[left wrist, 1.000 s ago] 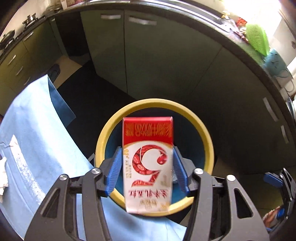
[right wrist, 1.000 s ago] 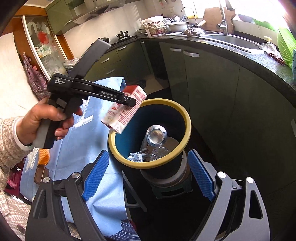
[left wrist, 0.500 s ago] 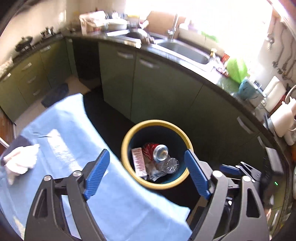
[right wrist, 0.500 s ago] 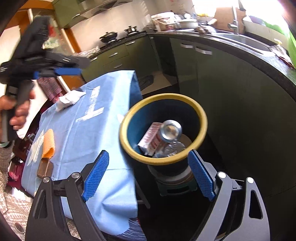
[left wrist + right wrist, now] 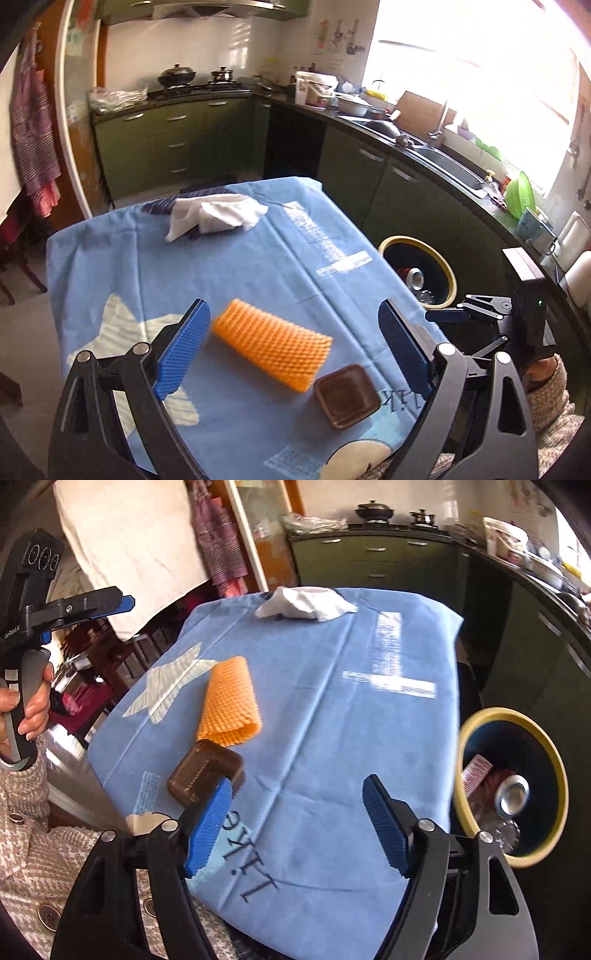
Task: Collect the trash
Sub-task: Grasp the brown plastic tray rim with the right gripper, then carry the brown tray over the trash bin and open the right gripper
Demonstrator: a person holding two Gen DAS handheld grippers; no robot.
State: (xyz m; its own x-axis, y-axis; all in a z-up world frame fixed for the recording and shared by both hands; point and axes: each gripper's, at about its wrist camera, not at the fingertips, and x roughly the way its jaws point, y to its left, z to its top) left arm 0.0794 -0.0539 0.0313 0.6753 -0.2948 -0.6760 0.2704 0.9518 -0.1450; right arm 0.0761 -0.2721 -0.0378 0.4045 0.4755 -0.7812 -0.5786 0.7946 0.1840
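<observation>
My left gripper (image 5: 291, 347) is open and empty above the blue-clothed table (image 5: 229, 269), with an orange foam net sleeve (image 5: 271, 349) between its jaws' line of sight. A brown plastic tray (image 5: 347, 395) lies just right of the sleeve. A crumpled white tissue (image 5: 218, 218) lies at the far end. My right gripper (image 5: 303, 823) is open and empty over the table's near edge; the brown tray (image 5: 203, 775) sits by its left finger, with the sleeve (image 5: 231, 701) and tissue (image 5: 306, 603) beyond. The yellow-rimmed bin (image 5: 513, 786) beside the table holds a red carton, a can and other trash.
The bin (image 5: 419, 271) stands on the floor off the table's right edge, in front of dark green kitchen cabinets (image 5: 369, 177). A counter with a sink (image 5: 443, 162) runs along the right. The left gripper shows at the left of the right wrist view (image 5: 92, 605).
The left gripper opened and dropped the red carton into the bin, then swung back over the table. The right gripper turned from the bin toward the table.
</observation>
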